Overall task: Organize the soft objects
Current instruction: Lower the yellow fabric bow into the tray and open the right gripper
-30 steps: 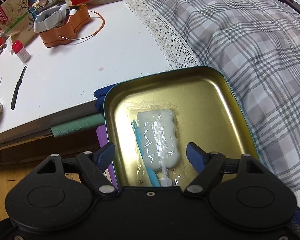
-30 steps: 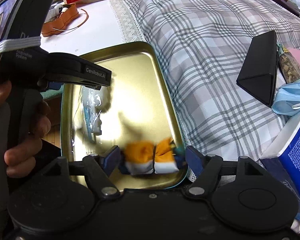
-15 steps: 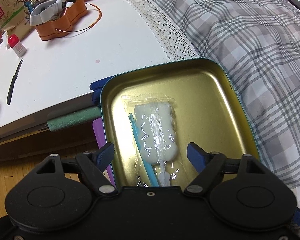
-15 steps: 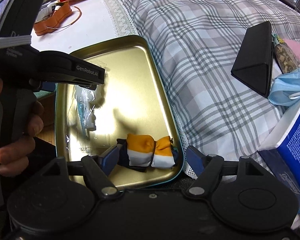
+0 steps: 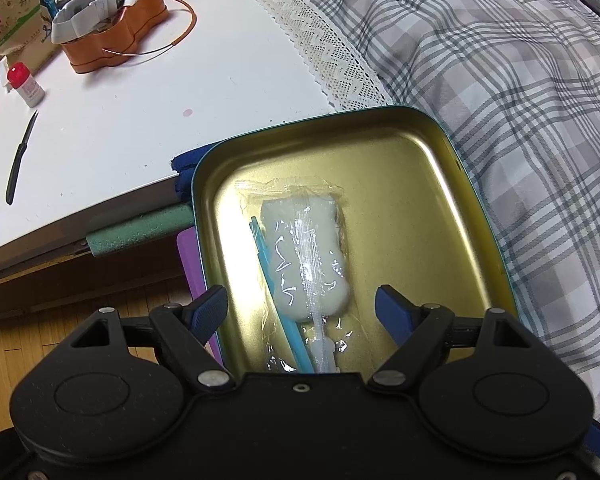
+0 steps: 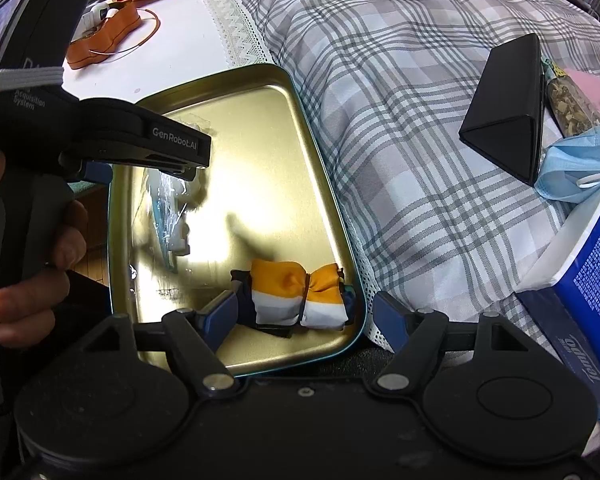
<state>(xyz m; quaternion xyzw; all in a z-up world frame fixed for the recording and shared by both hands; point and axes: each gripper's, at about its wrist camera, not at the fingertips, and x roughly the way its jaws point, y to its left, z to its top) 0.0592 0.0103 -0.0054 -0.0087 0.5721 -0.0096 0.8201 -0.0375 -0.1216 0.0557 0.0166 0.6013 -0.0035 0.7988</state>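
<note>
A gold-lined tin tray with a teal rim is seen at the centre of both views, set partly on the plaid cloth and partly past the edge of the white desk. In the left wrist view, the left tool is held spread over the tray, its blue pads clear of the plastic-wrapped white sponge lying between them (a light blue stick lies alongside it in the wrapper). In the right wrist view, the right tool is likewise spread, nothing being pinched; the orange-and-white cloth bundle rests in the tray's lower right corner between the pads, apart from both. At the right of that frame, a black triangular case, a blue face mask and a blue tissue box are seen on the cloth.
</note>
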